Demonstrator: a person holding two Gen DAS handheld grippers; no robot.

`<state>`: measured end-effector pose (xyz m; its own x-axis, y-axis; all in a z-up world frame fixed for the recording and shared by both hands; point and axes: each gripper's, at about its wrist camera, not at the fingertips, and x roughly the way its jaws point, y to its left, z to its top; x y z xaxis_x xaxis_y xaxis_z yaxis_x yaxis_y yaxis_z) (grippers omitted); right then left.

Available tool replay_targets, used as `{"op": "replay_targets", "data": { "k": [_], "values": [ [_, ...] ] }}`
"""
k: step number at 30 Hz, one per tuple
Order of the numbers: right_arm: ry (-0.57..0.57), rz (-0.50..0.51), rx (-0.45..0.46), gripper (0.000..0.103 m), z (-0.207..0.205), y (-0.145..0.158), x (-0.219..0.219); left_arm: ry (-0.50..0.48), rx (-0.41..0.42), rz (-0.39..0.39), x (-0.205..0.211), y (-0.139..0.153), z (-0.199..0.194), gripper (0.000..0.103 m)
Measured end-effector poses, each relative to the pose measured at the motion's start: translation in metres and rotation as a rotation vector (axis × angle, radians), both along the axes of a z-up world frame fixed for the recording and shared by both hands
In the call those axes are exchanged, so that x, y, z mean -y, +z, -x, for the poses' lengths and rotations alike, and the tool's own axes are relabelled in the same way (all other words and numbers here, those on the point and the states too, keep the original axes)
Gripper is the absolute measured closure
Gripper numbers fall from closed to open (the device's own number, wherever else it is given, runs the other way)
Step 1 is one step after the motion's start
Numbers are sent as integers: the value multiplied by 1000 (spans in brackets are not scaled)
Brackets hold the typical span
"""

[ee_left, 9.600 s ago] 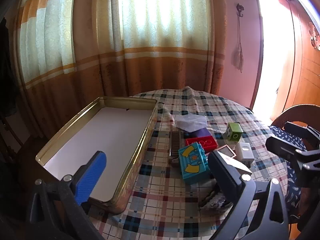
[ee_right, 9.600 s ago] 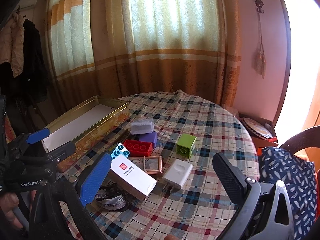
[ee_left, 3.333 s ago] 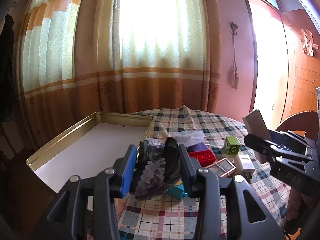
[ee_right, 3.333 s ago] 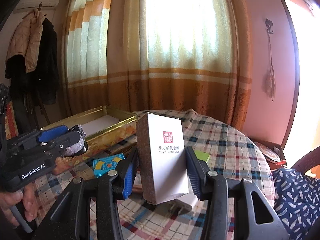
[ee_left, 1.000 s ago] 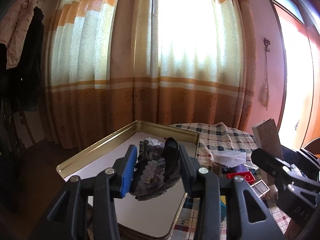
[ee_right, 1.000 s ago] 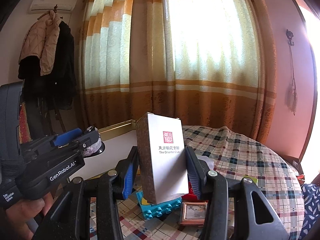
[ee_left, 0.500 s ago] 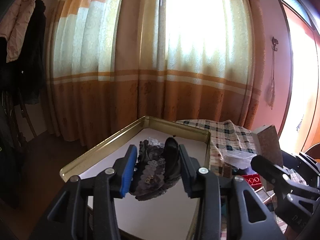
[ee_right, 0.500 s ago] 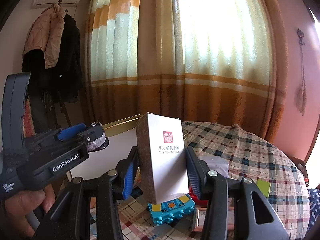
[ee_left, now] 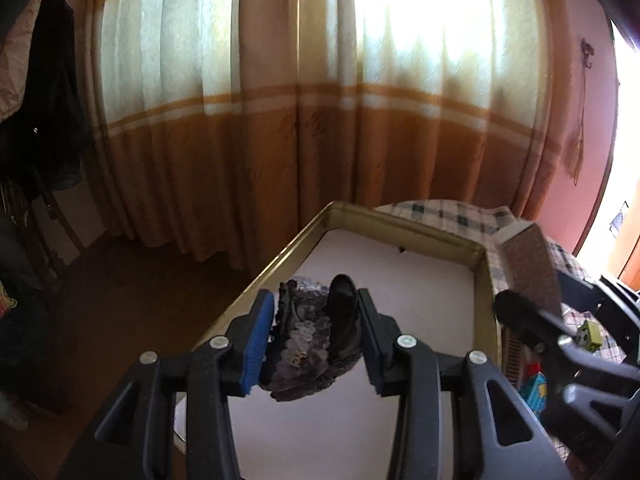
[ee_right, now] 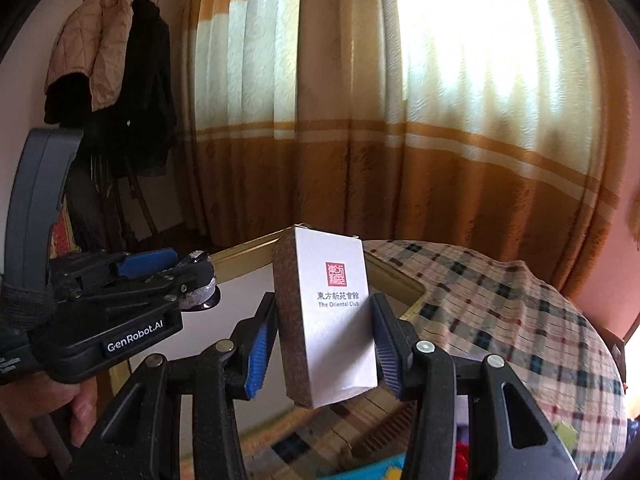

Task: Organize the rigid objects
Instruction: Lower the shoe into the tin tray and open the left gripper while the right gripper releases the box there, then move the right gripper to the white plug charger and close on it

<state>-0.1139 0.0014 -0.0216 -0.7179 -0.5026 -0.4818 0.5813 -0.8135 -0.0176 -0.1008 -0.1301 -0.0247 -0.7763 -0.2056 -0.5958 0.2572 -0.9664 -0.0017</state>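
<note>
Left wrist view: the left gripper is held level above the open gold tin, its fingers pinching a dark sequined hair clip that hangs over the tin's white floor near the left wall. To the right in that view the right gripper reaches in beside the tin's right rim, carrying the white box tilted slightly. In the right wrist view the right gripper points forward toward the tin, its fingers clamped on the two narrow sides of the white box, which stands nearly upright with its red seal and "The Oriental Club" print facing the camera; the box is above the tin's near right edge and the checked bench. The left gripper enters from the left, held in the person's left hand, with the hair clip at its tip over the tin. Toy blocks lie on the bench beside the tin.
</note>
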Motion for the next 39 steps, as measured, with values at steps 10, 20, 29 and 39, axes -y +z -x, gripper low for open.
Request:
{"op": "replay_targets", "data": {
  "k": [10,20,29,39],
  "values": [
    [16,-71,64,53,18,-20,32,10,100,43,14,-3,25,62],
    [8,-46,114,32,18,-28,29,7,69,47,10,-1,18,31],
    [-40,29,86,29,-22,-11,-40,20,-41,17,-6,15,-23,12],
    [-355,11,138,27,-46,-23,-170,-163,-81,56,-94,4,-56,11]
  ]
}}
